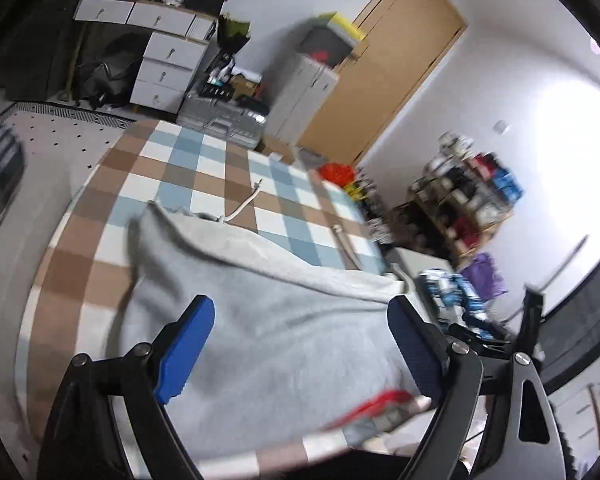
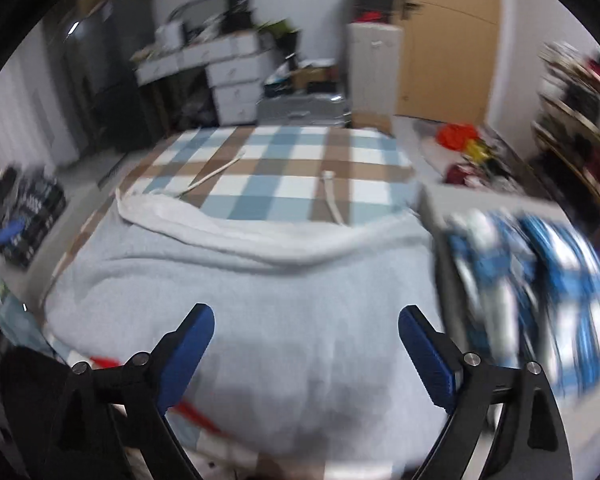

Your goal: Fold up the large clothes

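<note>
Garment [image 2: 240, 300], pale grey with white drawstrings, lies doubled across the lower middle on the checked bed cover [image 2: 300, 152]. Left gripper [image 1: 300, 332] and right gripper [image 2: 306, 344] hang above it, jaws wide, empty. One fold looks done; more probably remain.

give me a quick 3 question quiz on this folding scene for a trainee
1. True or false: the left gripper is clamped on the light grey garment.
2. What pattern covers the bed under the garment? A) stripes B) checks C) dots
3. Which parts of the garment trail onto the checked cover beyond its cream waistband?

Key
1. False; its jaws stand apart with nothing pinched, as do those of the right gripper.
2. B; brown, blue and white checks.
3. Two cream drawstrings.
</note>
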Available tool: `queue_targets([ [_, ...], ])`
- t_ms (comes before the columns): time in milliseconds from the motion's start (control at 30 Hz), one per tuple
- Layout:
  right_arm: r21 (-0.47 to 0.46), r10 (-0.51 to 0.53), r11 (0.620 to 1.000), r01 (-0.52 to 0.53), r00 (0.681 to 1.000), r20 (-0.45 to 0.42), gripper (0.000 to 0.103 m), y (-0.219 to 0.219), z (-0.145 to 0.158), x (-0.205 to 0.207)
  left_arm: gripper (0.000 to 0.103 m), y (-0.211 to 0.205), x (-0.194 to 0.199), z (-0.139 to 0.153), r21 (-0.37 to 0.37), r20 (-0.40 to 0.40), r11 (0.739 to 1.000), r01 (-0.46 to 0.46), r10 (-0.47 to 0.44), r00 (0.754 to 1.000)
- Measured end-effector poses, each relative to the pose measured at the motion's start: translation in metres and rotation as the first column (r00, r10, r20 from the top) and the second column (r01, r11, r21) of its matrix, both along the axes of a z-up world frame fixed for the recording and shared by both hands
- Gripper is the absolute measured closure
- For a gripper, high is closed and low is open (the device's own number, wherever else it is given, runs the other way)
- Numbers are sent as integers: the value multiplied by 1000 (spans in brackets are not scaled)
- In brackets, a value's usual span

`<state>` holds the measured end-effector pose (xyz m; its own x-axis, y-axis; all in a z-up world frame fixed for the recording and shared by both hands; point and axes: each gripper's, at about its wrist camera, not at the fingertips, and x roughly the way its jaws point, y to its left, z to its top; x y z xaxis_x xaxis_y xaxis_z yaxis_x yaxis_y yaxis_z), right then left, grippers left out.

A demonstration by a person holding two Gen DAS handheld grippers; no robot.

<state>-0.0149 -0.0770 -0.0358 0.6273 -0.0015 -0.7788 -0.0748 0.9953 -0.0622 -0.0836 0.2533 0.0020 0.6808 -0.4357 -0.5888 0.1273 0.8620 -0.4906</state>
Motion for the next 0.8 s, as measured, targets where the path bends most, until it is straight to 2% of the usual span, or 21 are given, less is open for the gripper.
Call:
queue_targets([
  [67,-36,45,998,-47,998,-37,10,11,-13,28,18,-19,33,-21,-17,-85,1000,-12,11,996],
  [100,-59,56,996,-60,996,-70,10,18,-24,51,18,-27,48,-36,-44,-122,999,21,-26,992],
  [167,-48,95,994,-101,989,-114,13,27,-43,71,18,-36,72,-67,-73,-179,996,60,-73,981],
  [267,-116,143,979,-165,973,-182,14,45,-71,98,18,-37,78,-96,-111,-222,990,91,-114,968],
  [333,-130,159,972,-193,960,-231,18,48,-87,110,18,-33,84,-110,-124,-260,988,95,-125,958],
  [400,-84,177,975,-204,951,-255,39,45,-99,120,18,-27,81,-109,-148,-251,986,77,-113,961],
  [433,-36,174,981,-191,947,-271,43,41,-104,126,18,-21,73,-105,-159,-237,985,71,-108,965],
  [467,13,163,986,-167,944,-285,57,38,-107,132,18,-16,70,-103,-168,-225,984,58,-95,970],
  [500,71,153,988,-138,945,-289,84,34,-108,139,18,-13,68,-103,-172,-225,984,44,-83,971],
  [533,90,140,989,-119,948,-285,95,33,-106,145,18,-10,71,-106,-175,-240,984,43,-85,967],
  [667,122,62,992,-35,972,-226,97,37,-90,163,18,-3,63,-118,-209,-286,977,40,-100,953],
  [800,67,12,998,-3,991,-132,97,54,-73,186,18,0,59,-118,-177,-278,984,33,-82,957],
])
